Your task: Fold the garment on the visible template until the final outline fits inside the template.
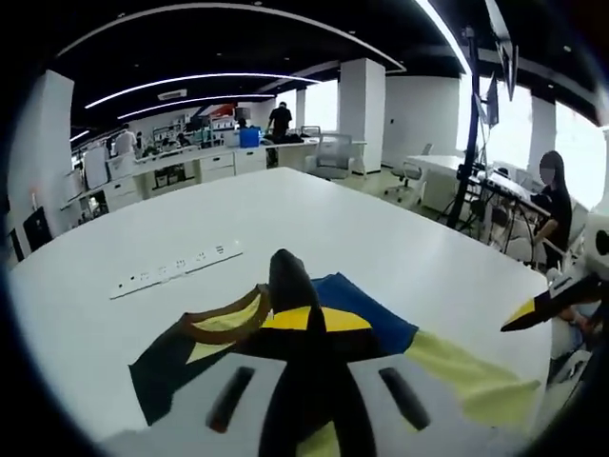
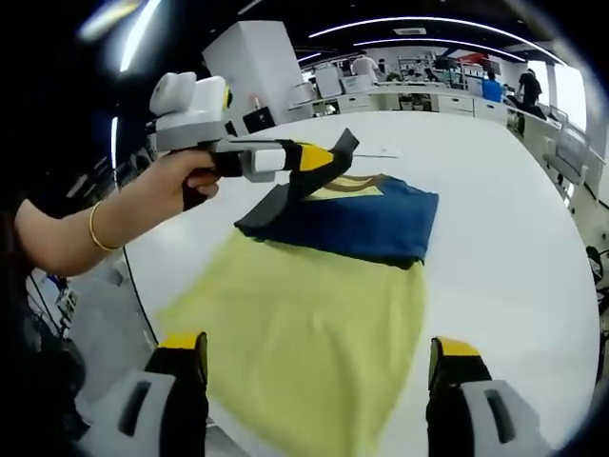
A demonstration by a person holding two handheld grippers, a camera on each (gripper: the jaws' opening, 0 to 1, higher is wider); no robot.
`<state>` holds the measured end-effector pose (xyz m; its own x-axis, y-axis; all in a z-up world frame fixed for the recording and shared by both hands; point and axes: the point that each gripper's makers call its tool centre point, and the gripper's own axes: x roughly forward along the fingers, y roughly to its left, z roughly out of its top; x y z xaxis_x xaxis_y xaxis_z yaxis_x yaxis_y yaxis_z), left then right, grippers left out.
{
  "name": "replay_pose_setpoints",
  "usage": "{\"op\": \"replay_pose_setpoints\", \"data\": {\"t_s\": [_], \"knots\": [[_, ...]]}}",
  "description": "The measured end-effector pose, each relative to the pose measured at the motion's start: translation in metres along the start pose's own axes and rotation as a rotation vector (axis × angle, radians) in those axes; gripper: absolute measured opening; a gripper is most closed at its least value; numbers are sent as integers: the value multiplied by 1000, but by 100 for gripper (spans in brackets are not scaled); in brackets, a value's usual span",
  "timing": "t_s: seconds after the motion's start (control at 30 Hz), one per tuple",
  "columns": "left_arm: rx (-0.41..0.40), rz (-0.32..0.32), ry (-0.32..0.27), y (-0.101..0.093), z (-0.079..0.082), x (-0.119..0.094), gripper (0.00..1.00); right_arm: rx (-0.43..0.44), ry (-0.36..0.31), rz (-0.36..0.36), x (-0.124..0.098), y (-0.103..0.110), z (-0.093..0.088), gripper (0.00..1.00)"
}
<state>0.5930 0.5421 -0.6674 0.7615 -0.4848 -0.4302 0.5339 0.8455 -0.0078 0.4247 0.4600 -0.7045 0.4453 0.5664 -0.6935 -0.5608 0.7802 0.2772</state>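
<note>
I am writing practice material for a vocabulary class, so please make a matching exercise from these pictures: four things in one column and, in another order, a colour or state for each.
Column one:
1. left gripper
2. right gripper
3. collar
4. lower half of the garment

Column two:
A. open, jaws wide apart
B. brown
C. yellow
D. shut on a dark corner of the garment, lifting it off the table

Pairs: 1-D, 2-A, 3-B, 4-C
</note>
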Motion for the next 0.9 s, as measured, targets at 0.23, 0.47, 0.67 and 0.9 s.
{"op": "replay_pose_setpoints", "data": {"t_s": [0.23,0.47,0.67,0.9], "knots": [[1,-16,42,-7,-24,12,0,17,-13,-1,0,-2,0,97],[15,-50,67,-21,-40,23,0,17,-4,-20,-3,-9,-4,97],[3,-162,85,-50,-56,31,0,32,-13,-40,-8,-17,-4,97],[44,-220,109,-68,-66,29,12,48,-27,-55,-10,-22,-1,97]]}}
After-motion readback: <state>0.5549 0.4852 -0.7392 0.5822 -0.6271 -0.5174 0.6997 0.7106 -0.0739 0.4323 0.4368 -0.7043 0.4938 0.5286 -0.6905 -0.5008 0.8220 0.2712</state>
